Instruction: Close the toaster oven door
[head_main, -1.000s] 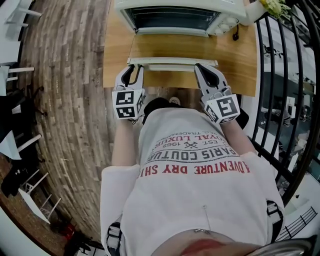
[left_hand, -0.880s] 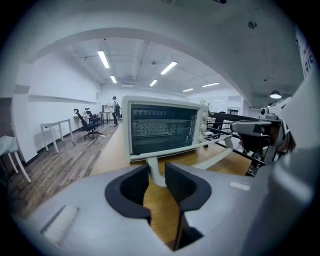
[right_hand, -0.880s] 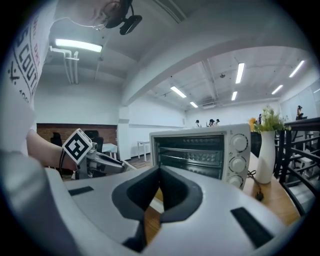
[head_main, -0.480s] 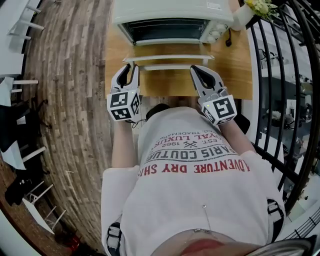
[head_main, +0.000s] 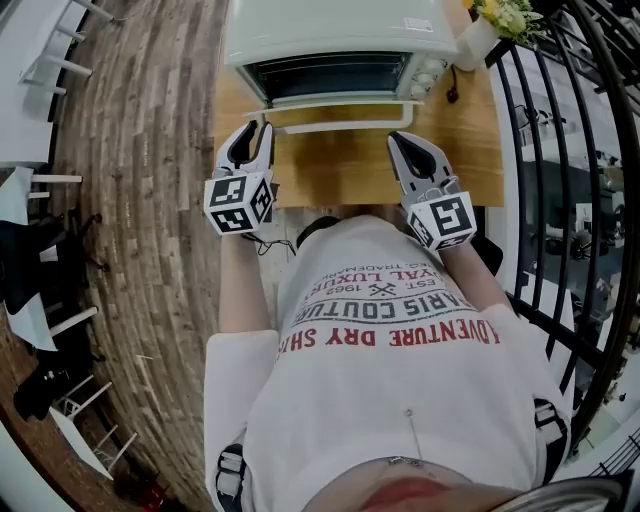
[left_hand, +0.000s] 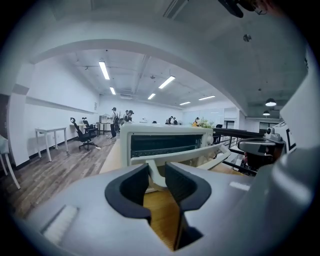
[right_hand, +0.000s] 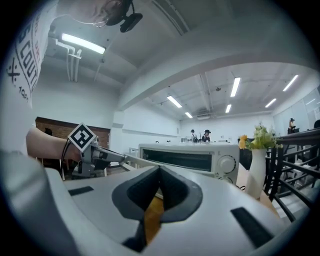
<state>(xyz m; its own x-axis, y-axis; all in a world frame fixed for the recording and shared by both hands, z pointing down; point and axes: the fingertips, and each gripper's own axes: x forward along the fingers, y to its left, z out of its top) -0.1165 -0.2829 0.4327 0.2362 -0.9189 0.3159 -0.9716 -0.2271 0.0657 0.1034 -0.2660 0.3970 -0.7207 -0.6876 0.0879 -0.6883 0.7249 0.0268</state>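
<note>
The white toaster oven (head_main: 335, 30) stands at the far side of the wooden table (head_main: 340, 175). Its glass door (head_main: 335, 103) hangs part-way up, tilted toward the oven mouth, and its white handle (head_main: 335, 127) faces me. My left gripper (head_main: 263, 130) is at the handle's left end. In the left gripper view the handle's end post (left_hand: 154, 175) sits between the pads of the left gripper (left_hand: 156, 172), which hold it. My right gripper (head_main: 398, 140) is shut and empty just below the handle's right end. In the right gripper view the right gripper (right_hand: 159, 172) has its tips together.
A white vase (head_main: 478, 35) with flowers stands right of the oven, next to the knobs (right_hand: 227, 164). A black railing (head_main: 560, 150) runs along the table's right side. Wooden floor (head_main: 140, 150) lies to the left. A cord plug (head_main: 452, 97) rests near the oven's right corner.
The door has swung up from nearly flat to part-way closed. Both grippers have moved forward toward the oven with it.
</note>
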